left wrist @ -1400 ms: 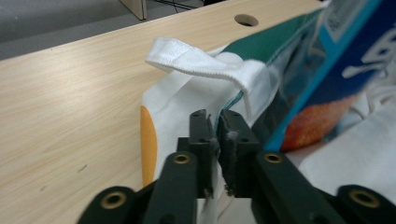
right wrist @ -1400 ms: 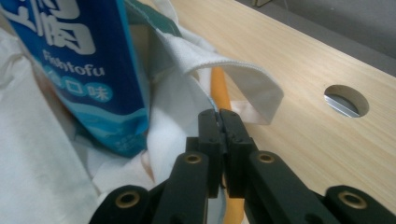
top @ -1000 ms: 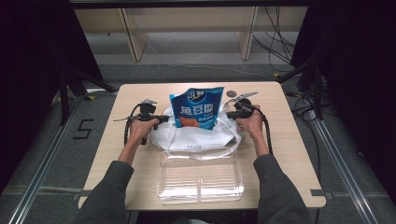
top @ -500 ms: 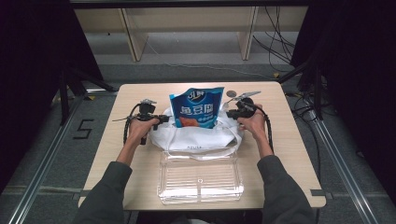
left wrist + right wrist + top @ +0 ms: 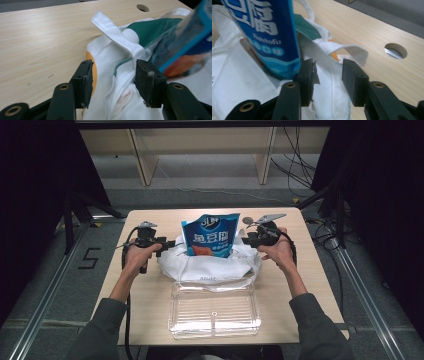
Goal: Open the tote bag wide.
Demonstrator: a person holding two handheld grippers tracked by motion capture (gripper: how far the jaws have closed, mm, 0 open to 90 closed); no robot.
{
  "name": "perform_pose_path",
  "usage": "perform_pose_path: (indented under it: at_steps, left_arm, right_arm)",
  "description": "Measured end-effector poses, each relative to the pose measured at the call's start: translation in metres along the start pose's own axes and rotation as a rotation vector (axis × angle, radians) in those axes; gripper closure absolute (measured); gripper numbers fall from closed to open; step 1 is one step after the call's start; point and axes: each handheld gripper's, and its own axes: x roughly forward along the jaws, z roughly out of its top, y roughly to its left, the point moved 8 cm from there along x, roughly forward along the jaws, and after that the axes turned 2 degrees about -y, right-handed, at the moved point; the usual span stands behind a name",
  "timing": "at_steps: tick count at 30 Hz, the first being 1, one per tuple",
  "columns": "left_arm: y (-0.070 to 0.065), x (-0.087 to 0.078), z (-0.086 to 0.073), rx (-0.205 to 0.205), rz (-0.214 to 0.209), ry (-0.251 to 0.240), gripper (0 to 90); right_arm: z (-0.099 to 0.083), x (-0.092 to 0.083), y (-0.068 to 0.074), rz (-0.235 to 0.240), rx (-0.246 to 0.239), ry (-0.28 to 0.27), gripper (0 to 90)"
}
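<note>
A blue snack pouch (image 5: 207, 237) marked "Fishtofu" stands upright inside a white cloth bag (image 5: 210, 269) at the table's middle. My left gripper (image 5: 171, 243) is at the bag's left edge and my right gripper (image 5: 243, 239) at its right edge. In the left gripper view the left gripper (image 5: 112, 75) is open, with loose white bag cloth (image 5: 110, 50) and a strap (image 5: 112, 28) between and beyond the pads. In the right gripper view the right gripper (image 5: 328, 72) is open over a white fold, with the pouch (image 5: 267, 32) just left of it. Both pairs of jaws have just been opening.
A clear plastic tray (image 5: 215, 312) lies at the table's near edge in front of the bag. A round cable hole (image 5: 395, 50) is in the tabletop beyond the right gripper. Bare wood (image 5: 45, 40) lies left of the bag.
Both hands have lifted slightly at the bag's sides. The pouch and the bag stay where they were.
</note>
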Motion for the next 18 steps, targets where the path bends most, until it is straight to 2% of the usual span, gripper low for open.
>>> perform_pose_path:
  at_steps: [1,2,3,4,5,6,8,9,10,13,14,15,16,17,18]
  left_arm:
    - [-0.002,-0.005,-0.001,0.003,-0.007,-0.006,47.1]
    - [-0.003,-0.01,-0.004,0.015,-0.012,-0.006,46.4]
    - [-0.005,-0.014,-0.005,0.011,-0.017,-0.021,45.8]
    - [-0.007,-0.019,-0.008,0.016,-0.022,-0.026,44.7]
    - [-0.009,-0.024,-0.011,0.025,-0.024,-0.028,43.5]
    - [-0.01,-0.028,-0.014,0.027,-0.021,-0.031,42.4]
    - [-0.012,-0.037,-0.019,0.047,-0.018,-0.035,40.1]
    - [-0.013,-0.039,-0.021,0.034,-0.014,-0.05,38.6]
    - [-0.013,-0.042,-0.023,0.033,-0.009,-0.052,37.0]
    - [-0.015,-0.049,-0.034,0.032,-0.009,-0.049,34.4]
    - [-0.016,-0.05,-0.037,0.037,-0.007,-0.049,33.9]
    - [-0.017,-0.053,-0.041,0.044,-0.002,-0.047,33.6]
    - [-0.018,-0.056,-0.046,0.058,0.002,-0.035,33.0]
    - [-0.021,-0.057,-0.049,0.044,-0.005,-0.043,32.3]
    - [-0.024,-0.06,-0.052,0.049,-0.009,-0.041,31.9]
  right_arm:
    - [0.001,-0.002,0.004,0.009,0.007,0.0,59.3]
    - [0.002,-0.002,0.004,0.003,-0.01,-0.015,57.9]
    - [0.002,-0.005,0.005,0.004,-0.014,0.005,56.0]
    - [0.004,-0.003,0.006,-0.013,-0.017,-0.025,54.9]
    - [0.001,-0.008,0.008,-0.004,-0.023,0.028,54.1]
    - [0.002,-0.008,0.008,-0.011,-0.034,0.013,53.1]
    - [0.003,-0.012,0.011,-0.01,-0.031,0.022,51.2]
    - [0.004,-0.014,0.01,-0.006,-0.053,0.027,49.5]
    - [0.005,-0.013,0.01,-0.02,-0.053,0.008,48.4]
    - [0.005,-0.018,0.014,-0.014,-0.048,0.056,44.8]
    - [0.007,-0.018,0.012,-0.02,-0.075,0.037,43.9]
    - [0.007,-0.02,0.014,-0.016,-0.059,0.06,43.3]
    - [0.009,-0.02,0.015,-0.024,-0.05,0.04,42.1]
    - [0.009,-0.02,0.016,-0.022,-0.047,0.04,40.6]
    - [0.009,-0.021,0.015,-0.029,-0.054,0.047,39.6]
